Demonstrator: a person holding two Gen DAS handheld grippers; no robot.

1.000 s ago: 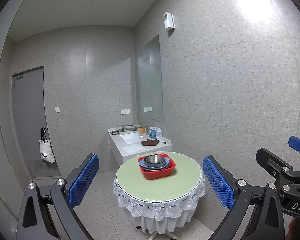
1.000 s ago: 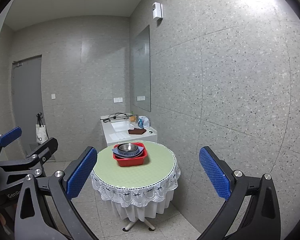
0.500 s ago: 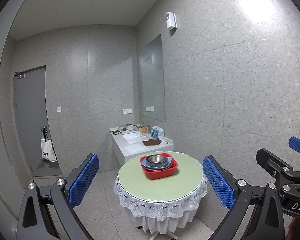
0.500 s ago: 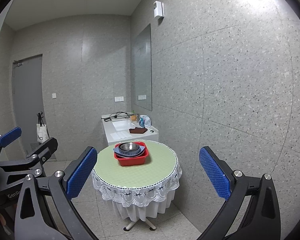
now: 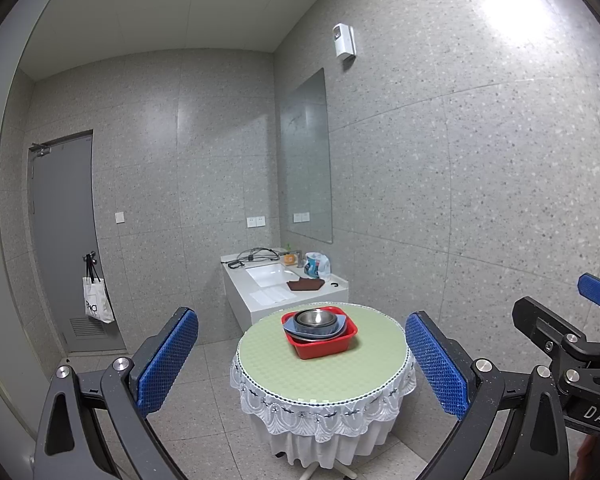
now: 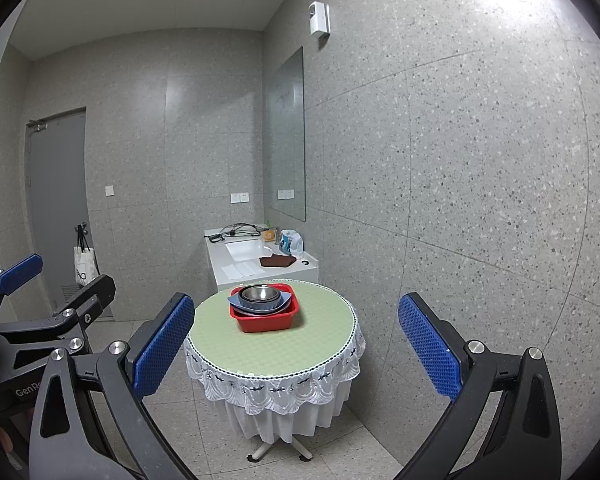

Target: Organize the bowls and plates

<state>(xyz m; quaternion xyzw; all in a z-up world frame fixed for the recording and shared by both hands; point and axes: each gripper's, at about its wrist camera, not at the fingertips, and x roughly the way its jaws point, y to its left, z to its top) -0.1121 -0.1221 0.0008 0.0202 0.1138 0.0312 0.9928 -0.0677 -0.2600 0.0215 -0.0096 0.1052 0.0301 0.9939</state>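
Note:
A red basin stands on a round table with a green top and white lace skirt. In it lie blue plates with a steel bowl stacked on top. My left gripper is open and empty, well short of the table. My right gripper is open and empty, also far back. Each gripper shows at the edge of the other's view.
A white sink counter with a brown cloth, a bottle and cables stands behind the table by the mirror wall. A grey door with a hanging tote bag is at the left. Tiled floor surrounds the table.
Both views have tilted slightly, so the table and basin sit a little lower and to the right in each view. The grippers stay open.

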